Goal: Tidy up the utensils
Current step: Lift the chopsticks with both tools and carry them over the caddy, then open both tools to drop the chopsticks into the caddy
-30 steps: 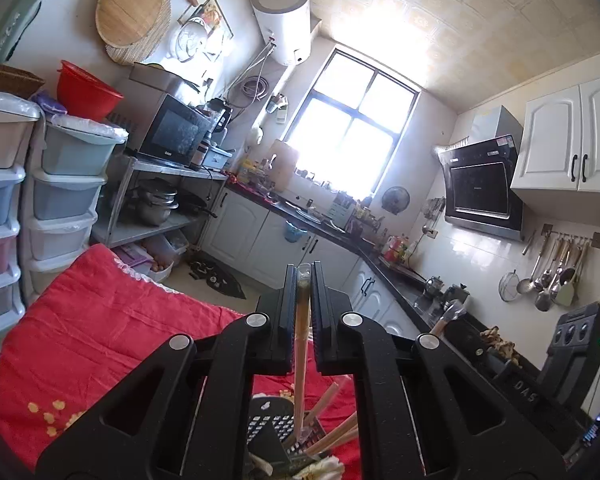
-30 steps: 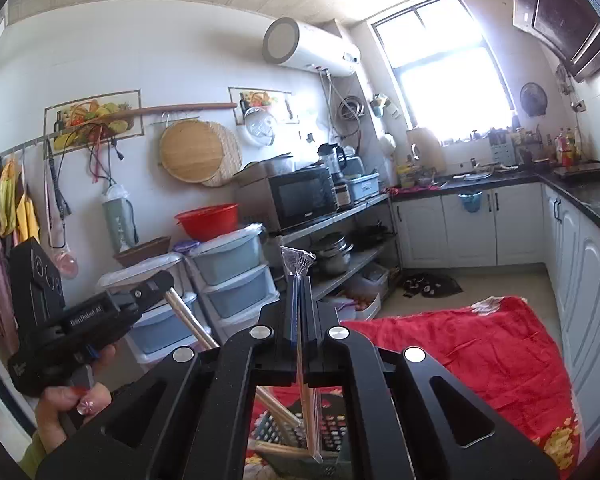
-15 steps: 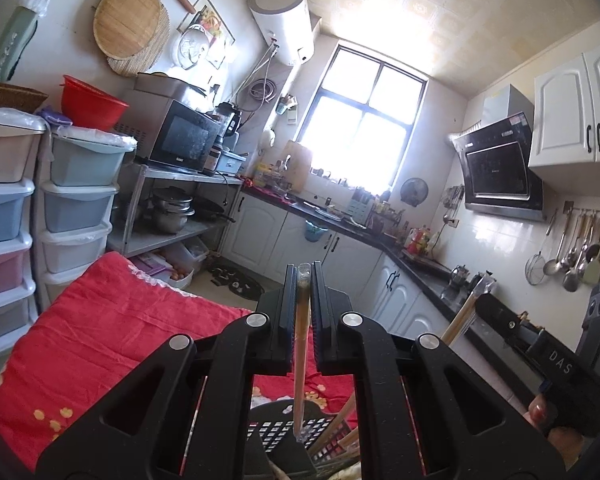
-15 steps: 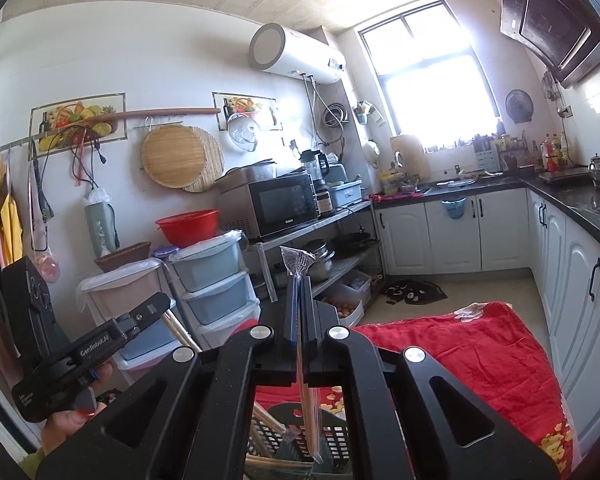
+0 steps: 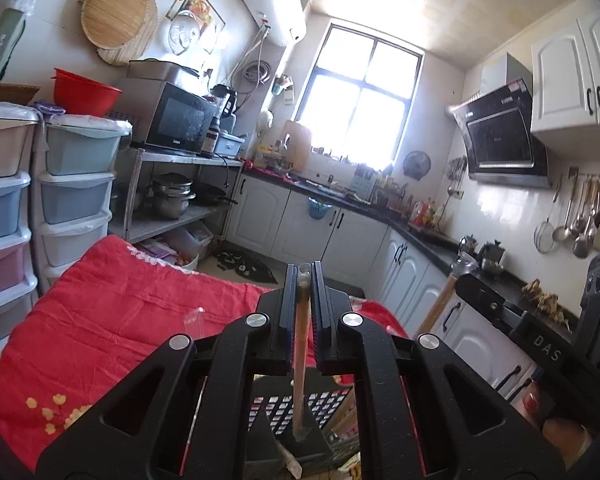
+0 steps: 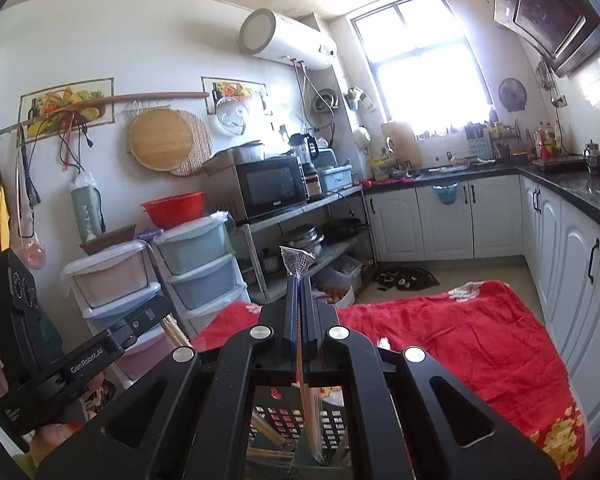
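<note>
My left gripper [image 5: 303, 270] is shut on a pair of wooden chopsticks [image 5: 300, 356] in a clear plastic sleeve. They stand upright with the lower end inside a black perforated utensil basket [image 5: 296, 404] on the red cloth. My right gripper [image 6: 300, 284] is shut on another sleeved pair of chopsticks [image 6: 306, 396], whose crumpled wrapper end [image 6: 296, 262] sticks out above the fingertips. Its lower end is down in the same basket [image 6: 284, 420], where other chopsticks lean. The right gripper also shows in the left wrist view [image 5: 480, 292], and the left gripper shows in the right wrist view [image 6: 100, 352].
A red blanket [image 5: 100, 320] covers the table. Stacked plastic drawers [image 5: 72, 184] and a metal shelf with a microwave [image 5: 180, 120] stand to the left. White cabinets with a black counter [image 6: 572, 196] run along the right.
Both grippers have lowered their chopsticks further into the basket. The views have tilted down slightly. The right gripper has drawn closer to the left one.
</note>
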{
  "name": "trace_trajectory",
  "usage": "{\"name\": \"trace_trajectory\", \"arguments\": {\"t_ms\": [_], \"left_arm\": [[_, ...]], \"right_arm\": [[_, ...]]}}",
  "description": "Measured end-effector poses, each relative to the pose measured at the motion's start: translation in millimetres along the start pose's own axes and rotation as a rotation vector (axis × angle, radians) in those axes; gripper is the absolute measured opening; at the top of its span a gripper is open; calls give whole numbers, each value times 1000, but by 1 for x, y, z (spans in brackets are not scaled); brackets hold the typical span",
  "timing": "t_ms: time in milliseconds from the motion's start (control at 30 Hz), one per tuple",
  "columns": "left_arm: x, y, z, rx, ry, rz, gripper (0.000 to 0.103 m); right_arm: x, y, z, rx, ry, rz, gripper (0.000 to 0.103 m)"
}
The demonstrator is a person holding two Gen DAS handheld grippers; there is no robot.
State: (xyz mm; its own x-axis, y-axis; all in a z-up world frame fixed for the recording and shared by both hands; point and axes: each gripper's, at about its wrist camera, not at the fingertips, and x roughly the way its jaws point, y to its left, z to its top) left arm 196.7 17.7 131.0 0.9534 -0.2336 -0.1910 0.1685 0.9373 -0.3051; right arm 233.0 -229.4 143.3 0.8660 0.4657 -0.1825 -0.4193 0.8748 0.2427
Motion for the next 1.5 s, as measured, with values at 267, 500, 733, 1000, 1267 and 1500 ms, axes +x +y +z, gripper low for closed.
{"name": "trace_trajectory", "arguments": {"t_ms": [267, 500, 733, 1000, 1267, 1500], "left_arm": [[9, -4, -16, 28, 50, -11, 4], [9, 1, -23, 15, 82, -11, 9], [-1, 8, -22, -13, 89, -8, 23], [-16, 14, -18, -40, 92, -15, 47], [-37, 21, -17, -78, 82, -31, 65], [-52, 24, -23, -88, 83, -32, 82]], "right_arm": [[13, -6, -18, 37, 64, 9, 3], [10, -10, -27, 48, 90, -3, 14], [0, -13, -30, 59, 102, -14, 21], [-15, -12, -35, 36, 122, -37, 29], [-29, -8, -40, 19, 138, -32, 38], [-39, -5, -45, 19, 146, -21, 44]]}}
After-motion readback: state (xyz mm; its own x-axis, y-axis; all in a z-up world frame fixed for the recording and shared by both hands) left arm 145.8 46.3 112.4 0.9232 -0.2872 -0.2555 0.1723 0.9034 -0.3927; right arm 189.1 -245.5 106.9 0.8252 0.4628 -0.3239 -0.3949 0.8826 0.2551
